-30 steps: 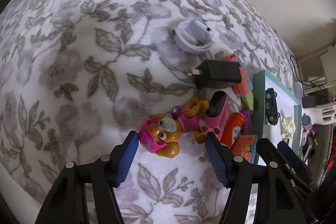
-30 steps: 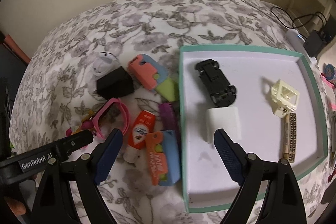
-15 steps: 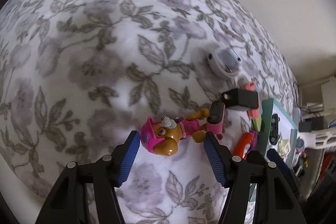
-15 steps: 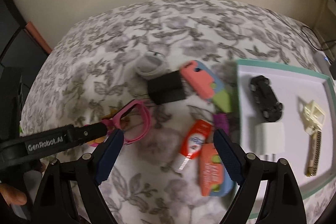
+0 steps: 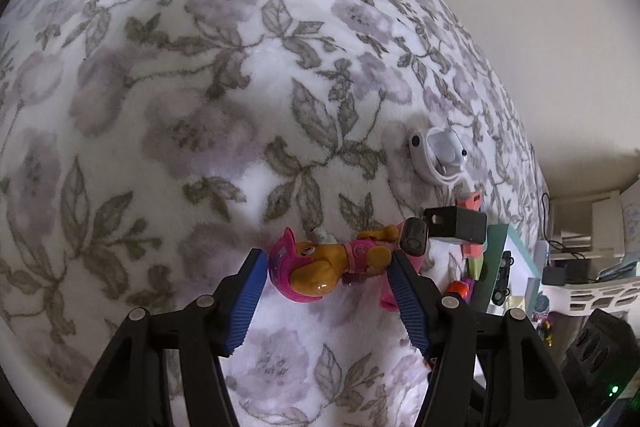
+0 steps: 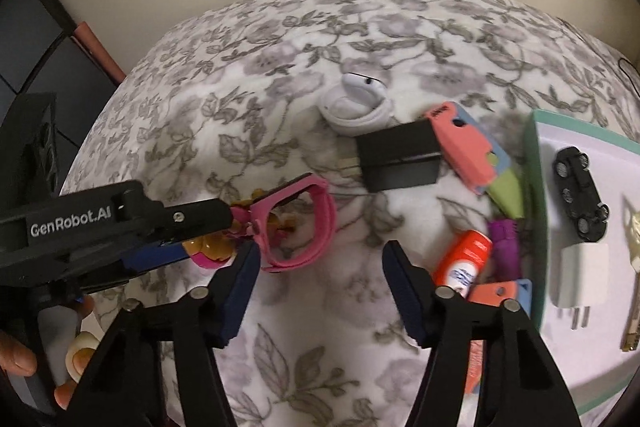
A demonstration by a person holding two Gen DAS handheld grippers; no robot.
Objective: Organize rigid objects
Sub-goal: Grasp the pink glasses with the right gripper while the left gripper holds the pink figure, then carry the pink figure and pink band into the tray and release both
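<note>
The orange plastic puppy figure with the pink helmet (image 5: 326,269) lies on its side on the floral fleece blanket (image 5: 180,99), right between the blue ribbed pads of my left claw (image 5: 325,289). The pads stand on either side of it, close to helmet and hind end, but I cannot tell whether they are pressing it or just short of touching. In my right wrist view the same claw reaches in from the left, and only a bit of the puppy's orange and pink shows under its arm.

Just beside the puppy lies a pink plastic child's watch (image 6: 298,227), its strap looped open. My right claw (image 6: 318,283) hangs spread wide over bare blanket, holding nothing, the watch near its left finger.

Beyond the watch sits a black block-shaped charger (image 6: 398,159), and behind it a white earbud case (image 6: 356,105) with its lid open. A coral and blue plastic case (image 6: 464,147) touches the charger's right side. Nearer me are an orange tube (image 6: 462,263) and a purple piece (image 6: 504,247).

To the right stands a teal-rimmed white tray (image 6: 536,187) holding a black toy car (image 6: 578,191), a white plug adapter (image 6: 580,279) and a cream key-like piece at the frame edge.
</note>
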